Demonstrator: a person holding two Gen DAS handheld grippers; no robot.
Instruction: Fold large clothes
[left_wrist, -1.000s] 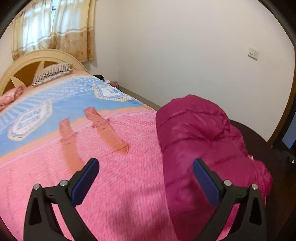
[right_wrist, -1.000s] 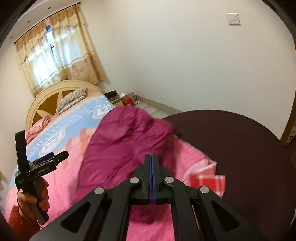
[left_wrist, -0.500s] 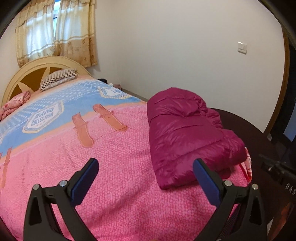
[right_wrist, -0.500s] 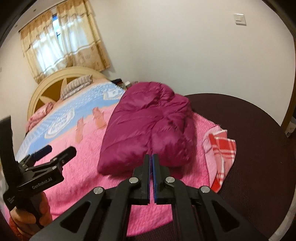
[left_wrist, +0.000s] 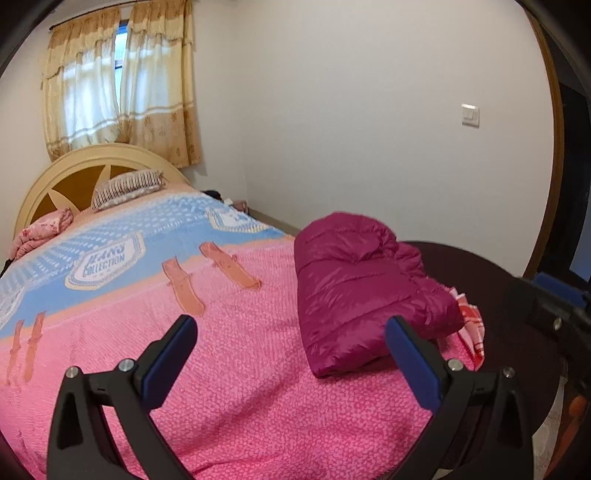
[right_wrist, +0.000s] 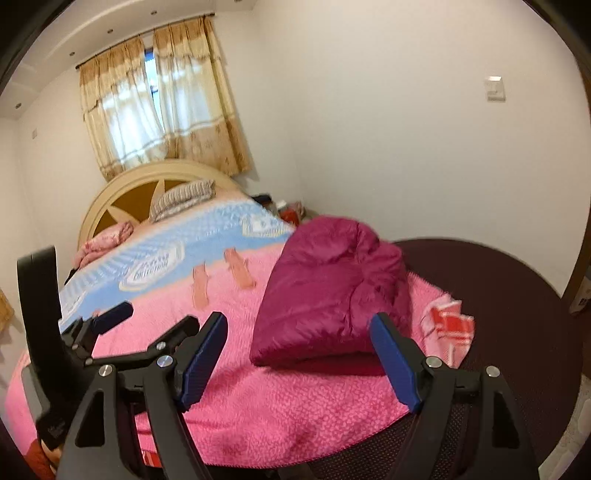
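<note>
A magenta puffer jacket (left_wrist: 362, 288) (right_wrist: 332, 291) lies folded into a thick bundle on the pink blanket (left_wrist: 229, 369) (right_wrist: 280, 398), near the bed's right foot corner. My left gripper (left_wrist: 290, 334) hovers over the blanket short of the jacket, open, with nothing between its blue pads. My right gripper (right_wrist: 297, 332) is also drawn back from the jacket; its jaws are opening and hold nothing. In the right wrist view the left gripper (right_wrist: 147, 325) shows at the left; in the left wrist view part of the right gripper (left_wrist: 557, 306) shows at the right edge.
A red-and-white checked cloth (right_wrist: 448, 325) (left_wrist: 469, 321) peeks out beside the jacket. A dark round mattress edge (right_wrist: 517, 295) borders the blanket on the right. Pillows (left_wrist: 125, 186) and the headboard (left_wrist: 74, 173) stand at the far end, by a curtained window.
Both grippers have pulled back and up from the jacket, which now looks smaller and lies folded. The right gripper, shut in the earlier frames, has sprung wide apart.
</note>
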